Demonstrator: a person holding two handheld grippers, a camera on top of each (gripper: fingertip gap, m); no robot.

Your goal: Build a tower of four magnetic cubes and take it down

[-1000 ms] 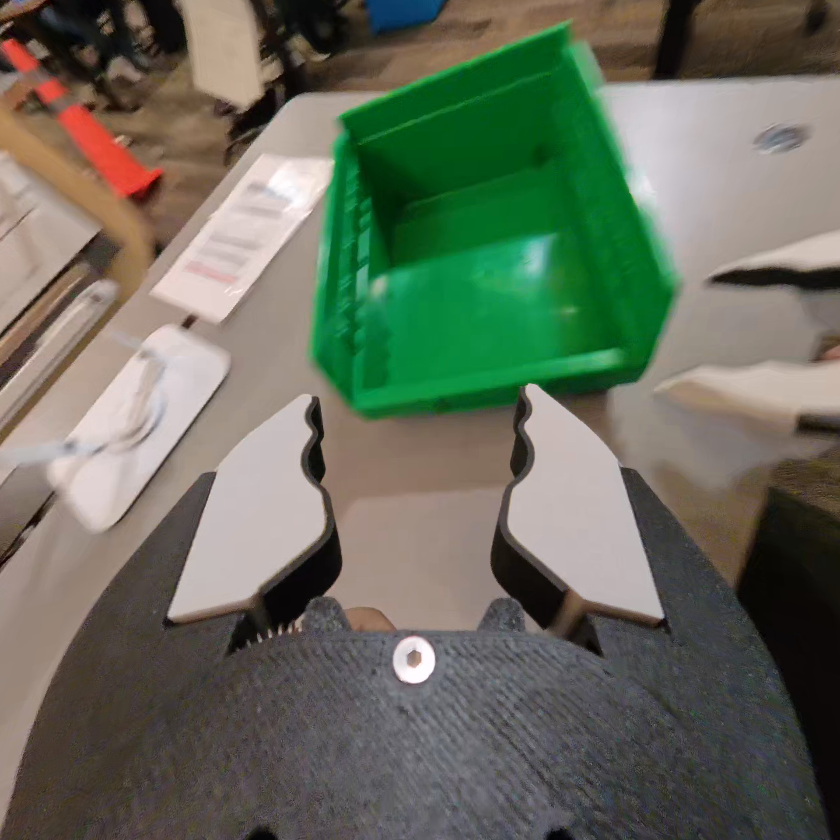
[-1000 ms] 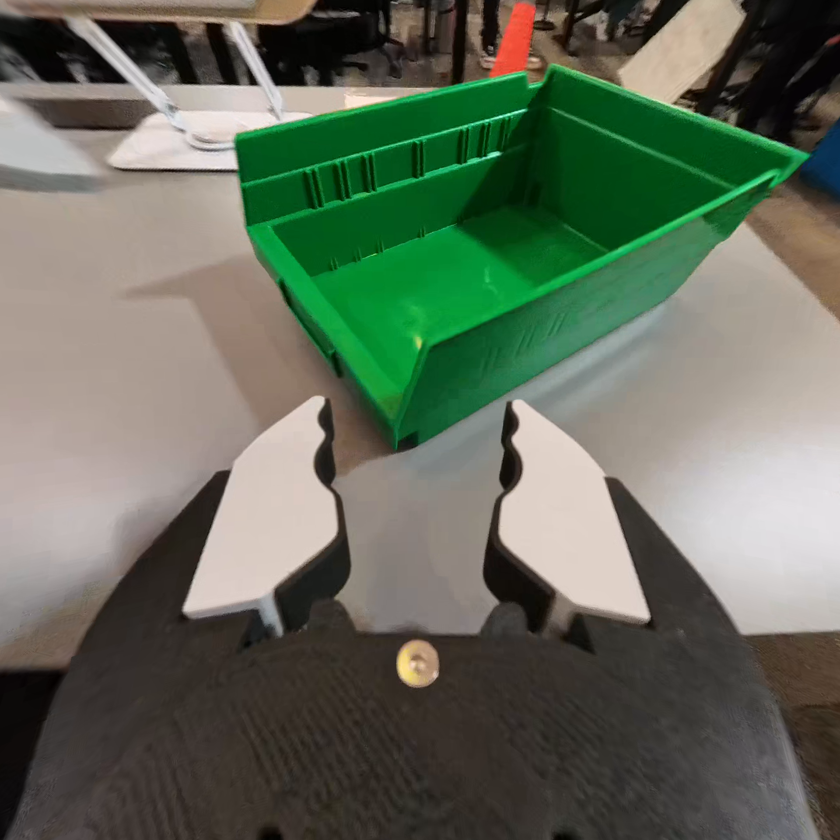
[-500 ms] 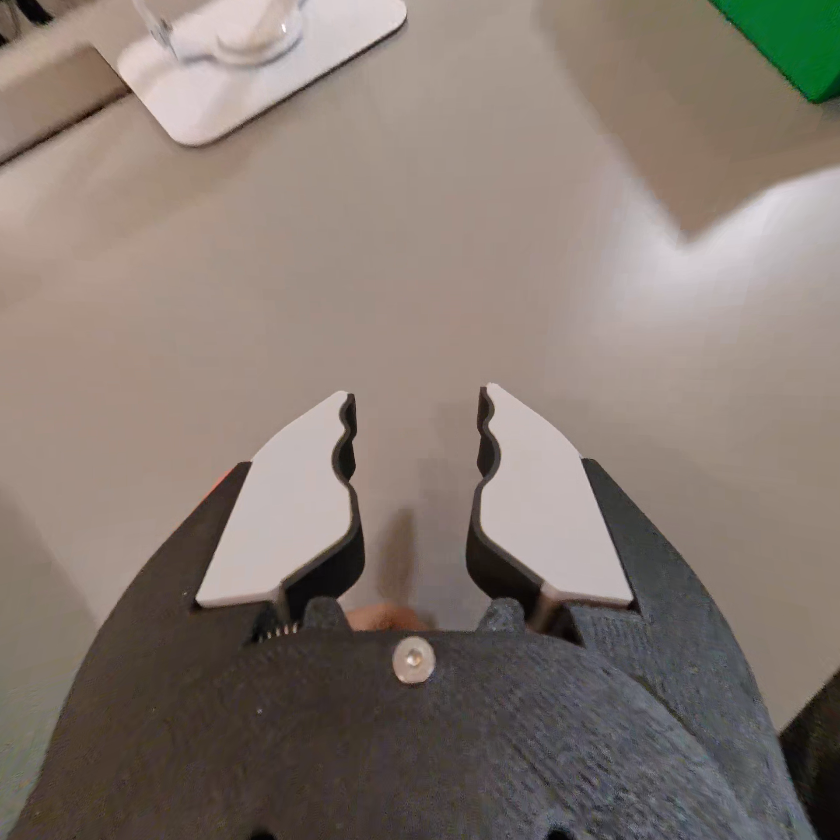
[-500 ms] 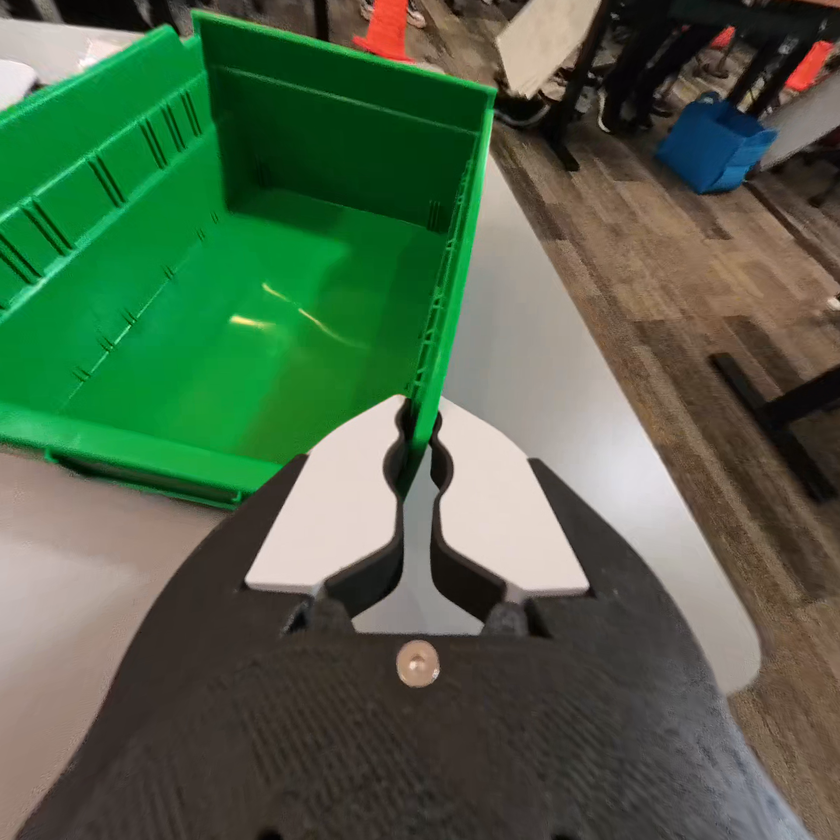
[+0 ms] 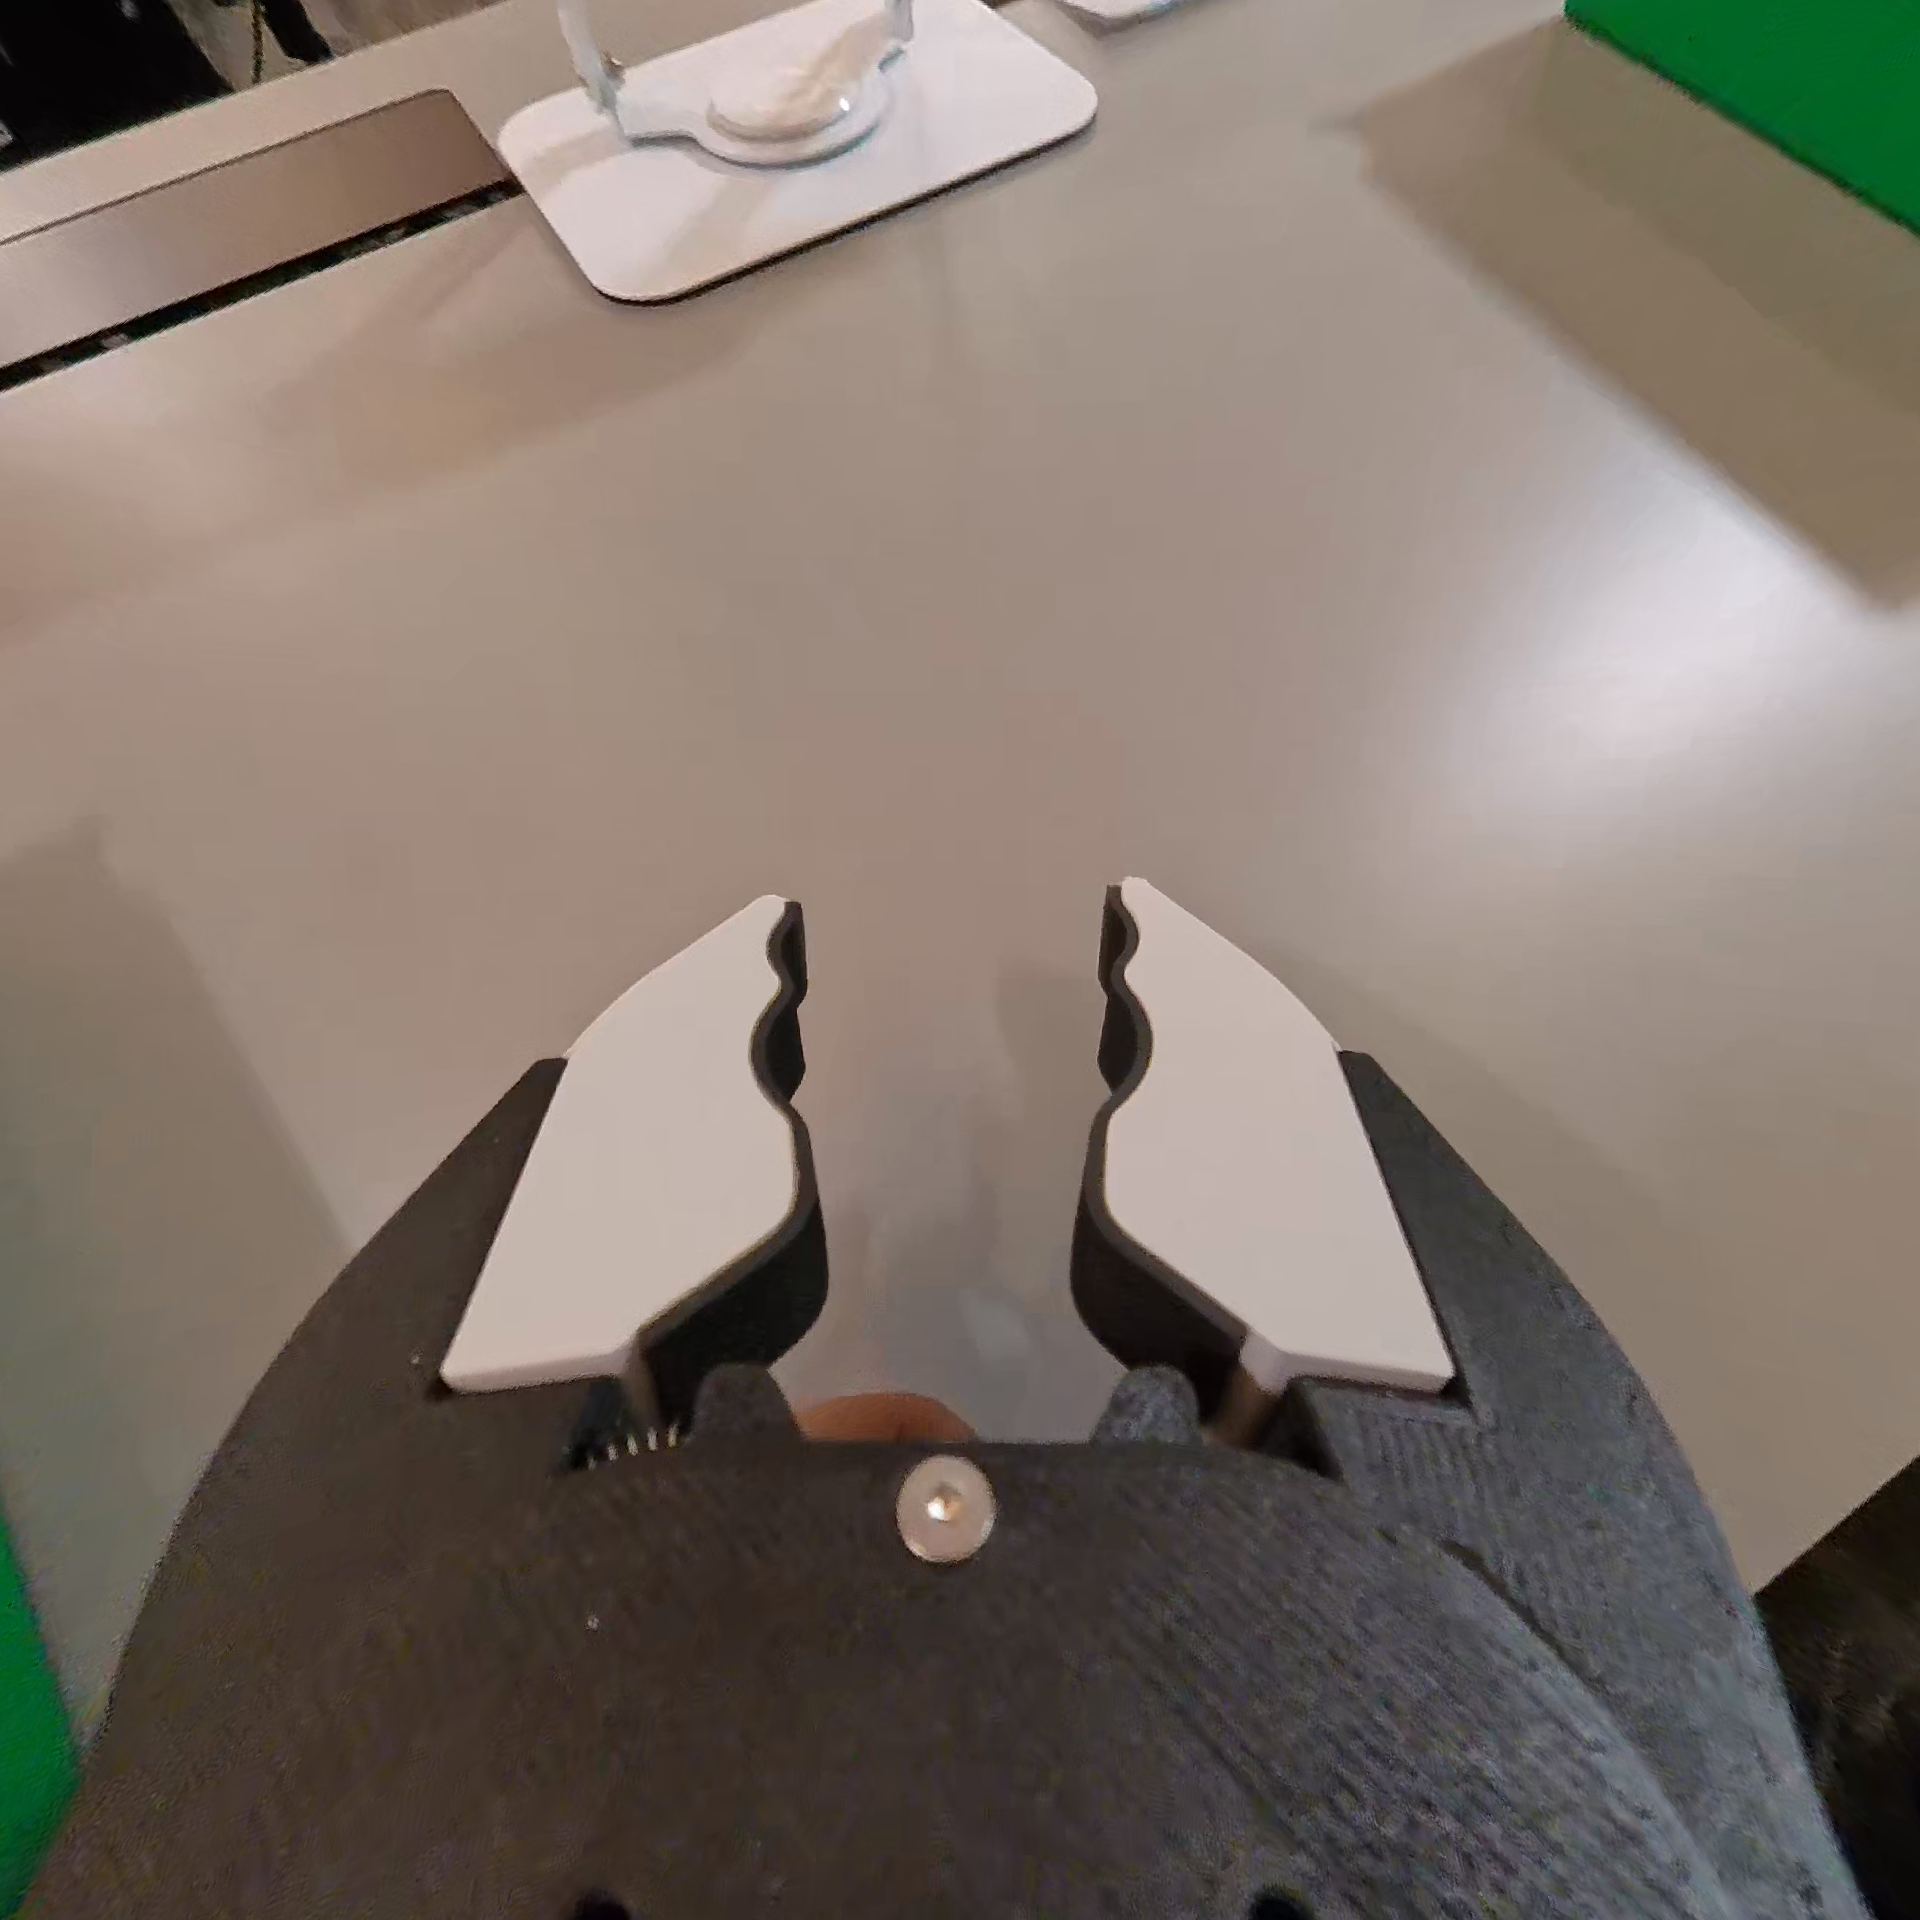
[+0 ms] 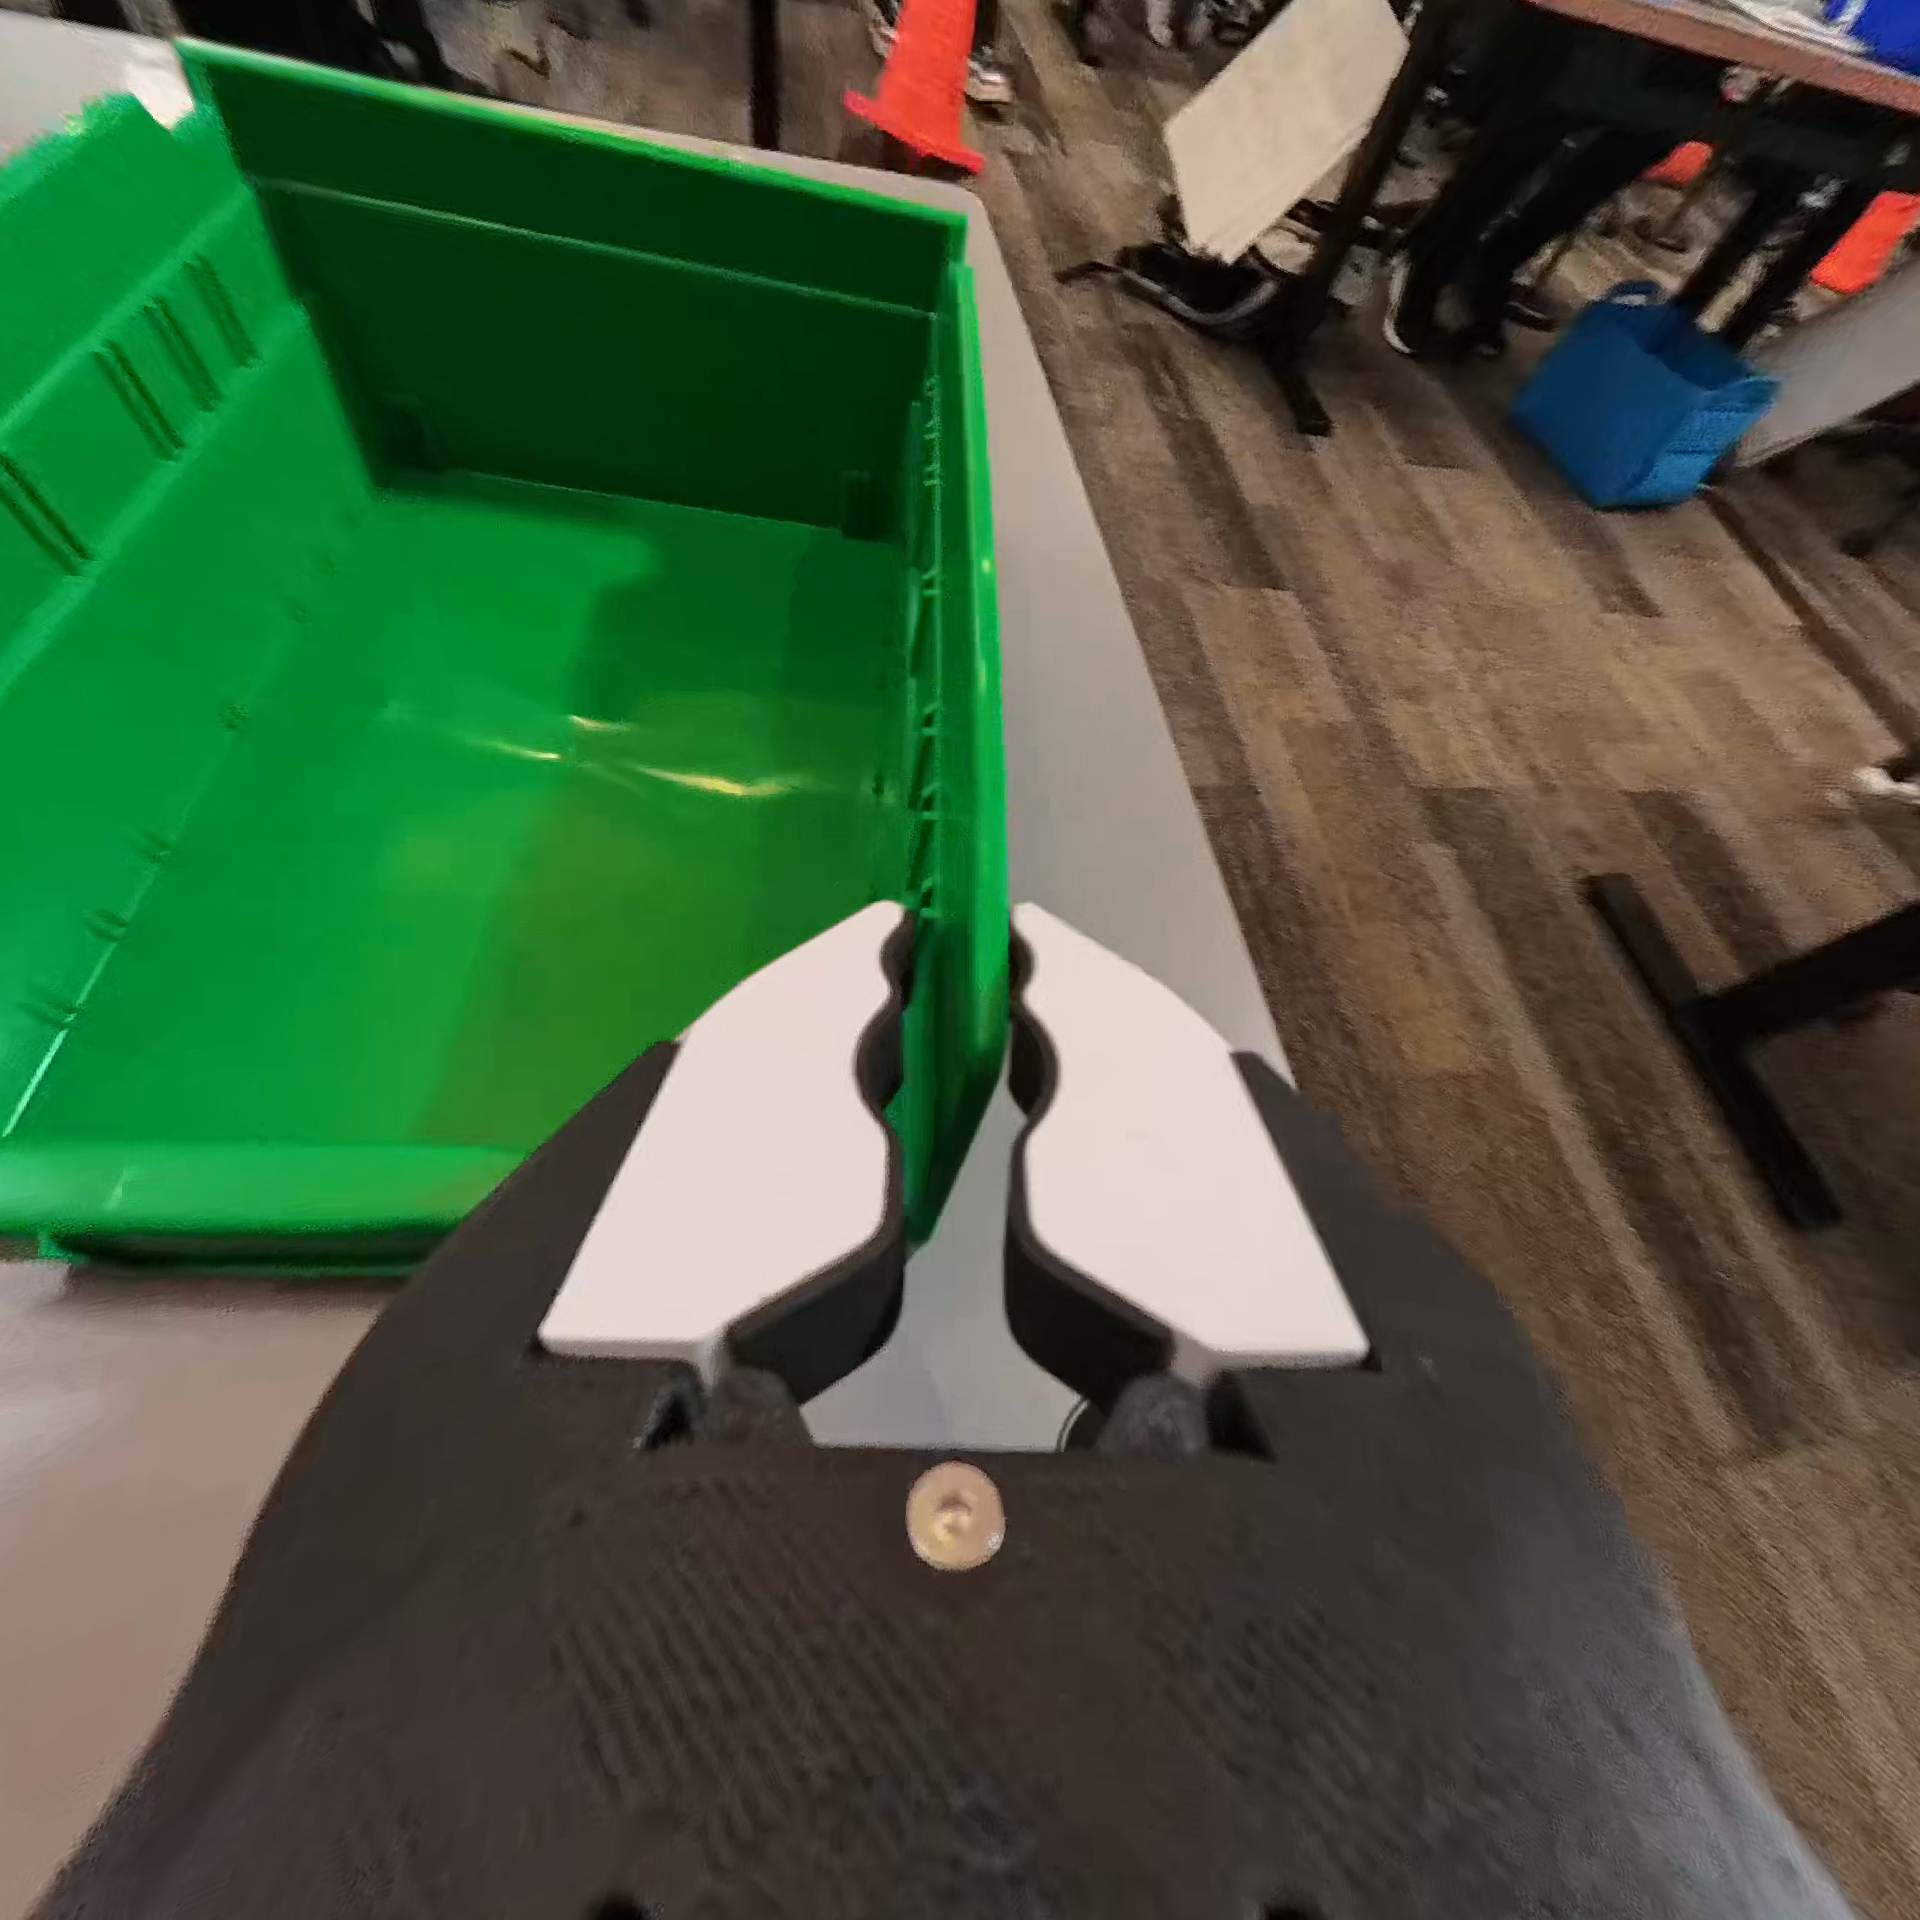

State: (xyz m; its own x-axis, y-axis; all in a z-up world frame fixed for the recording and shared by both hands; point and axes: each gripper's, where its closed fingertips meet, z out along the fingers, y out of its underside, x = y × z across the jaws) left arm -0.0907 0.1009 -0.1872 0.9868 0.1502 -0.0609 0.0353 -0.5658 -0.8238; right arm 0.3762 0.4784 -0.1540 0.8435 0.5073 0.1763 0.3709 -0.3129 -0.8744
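A green plastic bin (image 6: 436, 727) stands on the grey table (image 6: 1081, 665), empty inside. My right gripper (image 6: 961, 920) is shut on the bin's right side wall near its front corner, one finger inside and one outside. My left gripper (image 5: 951, 904) is open and empty, hovering over bare grey table (image 5: 935, 582). A corner of the green bin (image 5: 1787, 94) shows at the top right of the left wrist view, well away from the left gripper.
A white flat stand base (image 5: 800, 166) with a clear bracket sits at the table's far edge. The table's right edge runs close beside the bin. Beyond it are wood floor, an orange cone (image 6: 920, 83), a blue basket (image 6: 1631, 405) and table legs. One gripper's finger ends stand about 60 centimeters off the other's.
The left gripper swung away from the bin to bare table and widened slightly. The right gripper moved to the bin's right wall and shut on it.
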